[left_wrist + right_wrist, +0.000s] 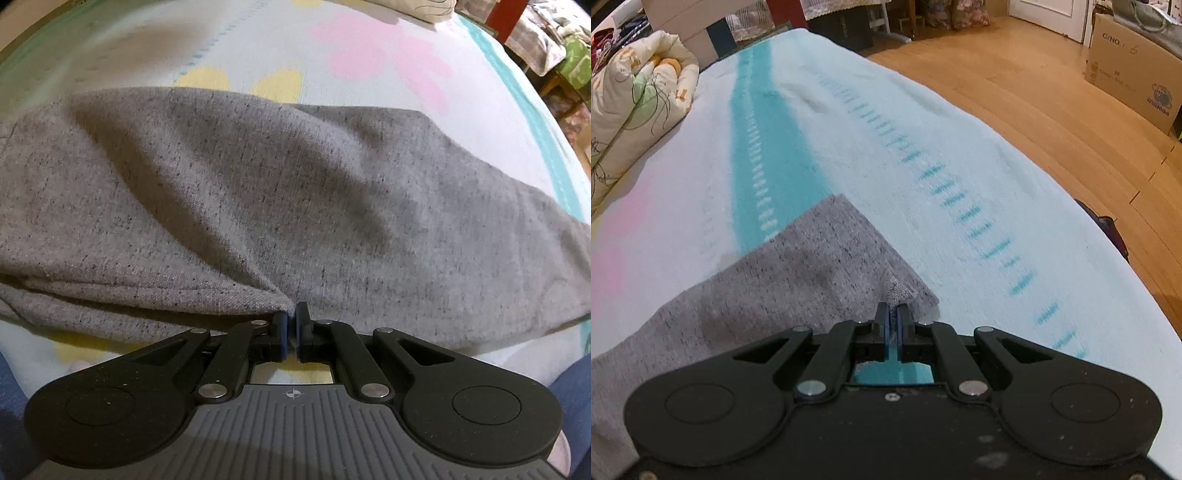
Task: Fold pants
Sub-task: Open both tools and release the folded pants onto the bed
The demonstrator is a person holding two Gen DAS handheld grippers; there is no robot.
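Note:
Grey heathered pants (280, 192) lie spread across a pale bed cover with pink and yellow flower shapes. My left gripper (291, 319) is shut at the pants' near edge, pinching a fold of the grey cloth. In the right wrist view the end of a pants leg (827, 258) lies on the cover over a teal stripe. My right gripper (893, 314) is shut on the hem corner of that leg, with cloth bunched between the pads.
The bed cover (923, 155) ends at its right edge above a wooden floor (1052, 92). A folded quilt (639, 96) sits at the far left of the bed. A cardboard box (1137, 70) stands on the floor at the far right.

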